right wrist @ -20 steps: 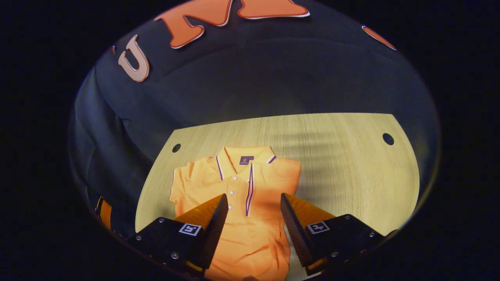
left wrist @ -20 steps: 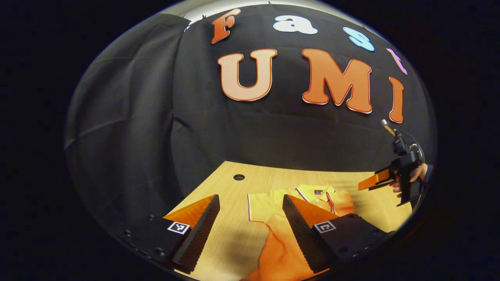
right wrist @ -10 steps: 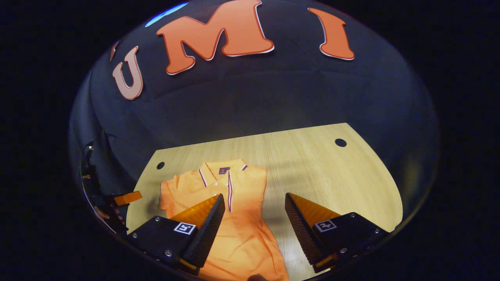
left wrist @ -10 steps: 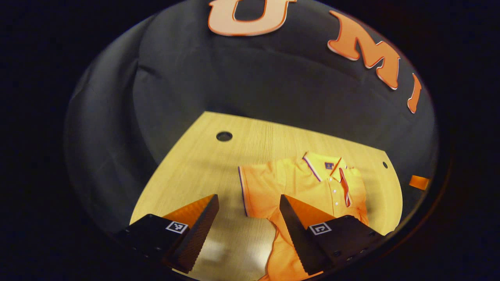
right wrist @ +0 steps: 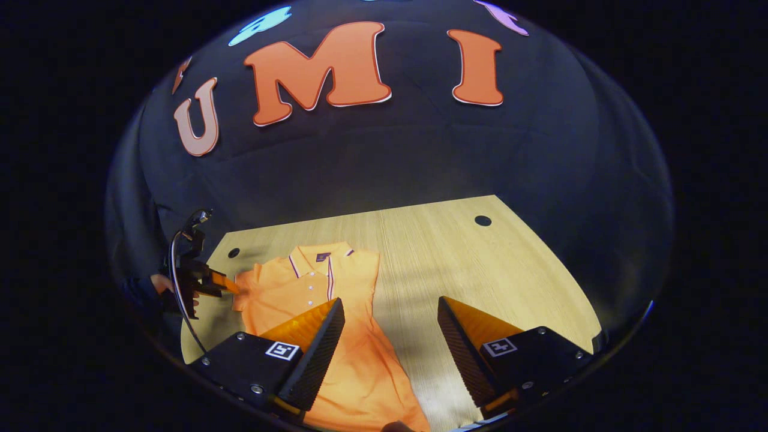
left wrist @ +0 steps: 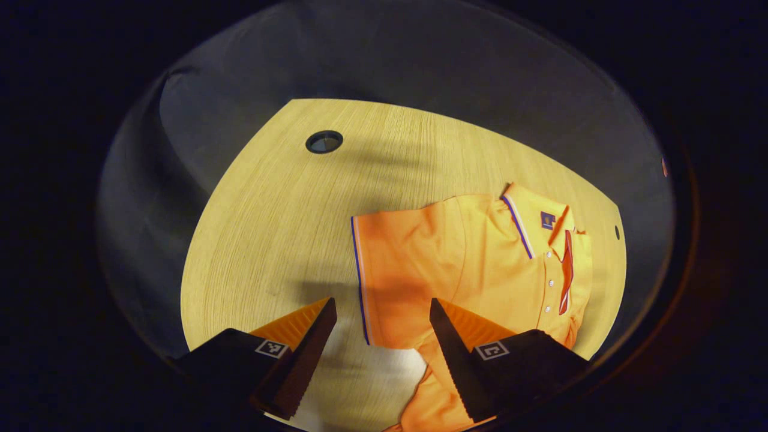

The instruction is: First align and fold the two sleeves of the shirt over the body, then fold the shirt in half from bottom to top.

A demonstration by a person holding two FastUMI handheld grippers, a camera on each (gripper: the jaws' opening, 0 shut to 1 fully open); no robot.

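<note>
Shirt (left wrist: 468, 264) hem cut off below; right sleeve hidden, folded under.

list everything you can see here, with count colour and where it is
shirt: 1, orange polo with dark-and-white trim on collar and sleeve hem, lying flat on the table, collar toward the wall; the sleeve on the left gripper's side is spread out, the other side looks already folded in
table: 1, light wood, under the shirt
table holes: 2 visible, dark, near the far corners of the table
booth wall: 1, black cloth, behind the table
left gripper: 1, fingers apart, just above the spread sleeve's hem; also seen from the right gripper view at the sleeve's edge
right gripper: 1, fingers apart, above the shirt's right edge, holding nothing
hand: 1, holding the left gripper
</note>
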